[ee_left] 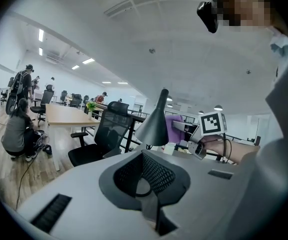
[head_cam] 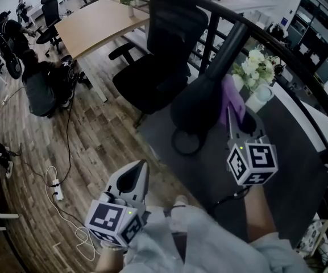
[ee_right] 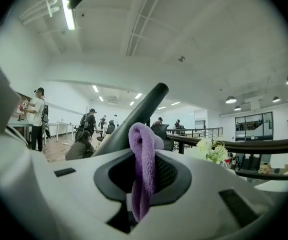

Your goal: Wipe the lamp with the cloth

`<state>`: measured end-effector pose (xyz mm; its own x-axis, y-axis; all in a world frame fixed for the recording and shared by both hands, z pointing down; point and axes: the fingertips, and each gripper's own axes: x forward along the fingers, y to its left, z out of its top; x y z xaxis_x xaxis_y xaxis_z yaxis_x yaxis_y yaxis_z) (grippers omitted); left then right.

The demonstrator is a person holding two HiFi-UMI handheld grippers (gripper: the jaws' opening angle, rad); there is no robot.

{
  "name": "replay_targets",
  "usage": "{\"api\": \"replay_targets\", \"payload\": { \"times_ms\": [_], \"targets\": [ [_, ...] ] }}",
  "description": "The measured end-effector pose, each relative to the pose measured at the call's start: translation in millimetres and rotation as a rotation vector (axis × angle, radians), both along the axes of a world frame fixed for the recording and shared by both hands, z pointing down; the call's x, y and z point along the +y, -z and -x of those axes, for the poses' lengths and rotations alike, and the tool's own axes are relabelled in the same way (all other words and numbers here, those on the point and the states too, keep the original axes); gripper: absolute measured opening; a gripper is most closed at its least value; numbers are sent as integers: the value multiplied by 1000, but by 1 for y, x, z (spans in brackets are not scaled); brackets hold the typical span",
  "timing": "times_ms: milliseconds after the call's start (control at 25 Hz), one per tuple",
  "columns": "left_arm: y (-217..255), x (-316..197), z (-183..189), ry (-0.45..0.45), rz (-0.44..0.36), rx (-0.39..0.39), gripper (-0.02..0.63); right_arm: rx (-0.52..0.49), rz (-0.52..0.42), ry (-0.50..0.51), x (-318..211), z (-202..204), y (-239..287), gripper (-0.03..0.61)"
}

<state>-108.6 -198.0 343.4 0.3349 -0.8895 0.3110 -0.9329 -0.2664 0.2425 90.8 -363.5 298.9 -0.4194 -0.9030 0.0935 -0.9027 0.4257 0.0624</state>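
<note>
Two claws show in the head view, and only one is loaded. The right claw (head_cam: 232, 118), right of centre, is clamped on a purple cloth (head_cam: 232, 95). In its own view the cloth hangs as a folded loop out of the closed jaws and fills the middle of the frame. The left claw (head_cam: 139, 169) sits at the lower left, over the wood floor (head_cam: 95, 129). Its jaws are together with nothing between them, and it is well apart from the lamp (head_cam: 200, 104).

The lamp is black. Its shade lies at the centre of the head view and its arm (head_cam: 230, 47) slants toward the upper right. A dark ring (head_cam: 186, 143) lies on the counter (head_cam: 294, 152) just below the shade. The cloth rests at the shade's right side, where shade meets arm, and appears to touch it. In the left claw's view the cloth shows just right of the shade, with the right claw further right.

The counter is dark and fills the right part of the head view. White flowers (head_cam: 257, 67) in a pale vase (head_cam: 260, 100) stand on it, just to the right of the cloth. A black chair (head_cam: 164, 56) stands above the lamp in the frame. A wooden counter (head_cam: 98, 21) and a crouching person (head_cam: 38, 87) are at the upper left.
</note>
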Motion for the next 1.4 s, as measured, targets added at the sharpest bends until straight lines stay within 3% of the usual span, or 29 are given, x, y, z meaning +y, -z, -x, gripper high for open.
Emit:
{"api": "replay_targets", "payload": {
  "times_ms": [200, 560, 840, 1120, 1400],
  "targets": [
    [-1, -1, 2, -2, -2, 4, 0, -14, -54, 28, 11, 14, 22, 51],
    [0, -4, 2, -14, -10, 3, 0, 49, -121, 82, 23, 47, 35, 52],
    [-2, -5, 5, -16, -14, 10, 0, 218, -183, 188, 34, 79, 25, 52],
    [-3, -6, 4, -24, -15, 17, 0, 355, -162, 310, 51, 109, 3, 52],
    [-1, -3, 7, -14, -24, 26, 0, 400, -94, 439, 75, 136, -26, 52]
  ]
}}
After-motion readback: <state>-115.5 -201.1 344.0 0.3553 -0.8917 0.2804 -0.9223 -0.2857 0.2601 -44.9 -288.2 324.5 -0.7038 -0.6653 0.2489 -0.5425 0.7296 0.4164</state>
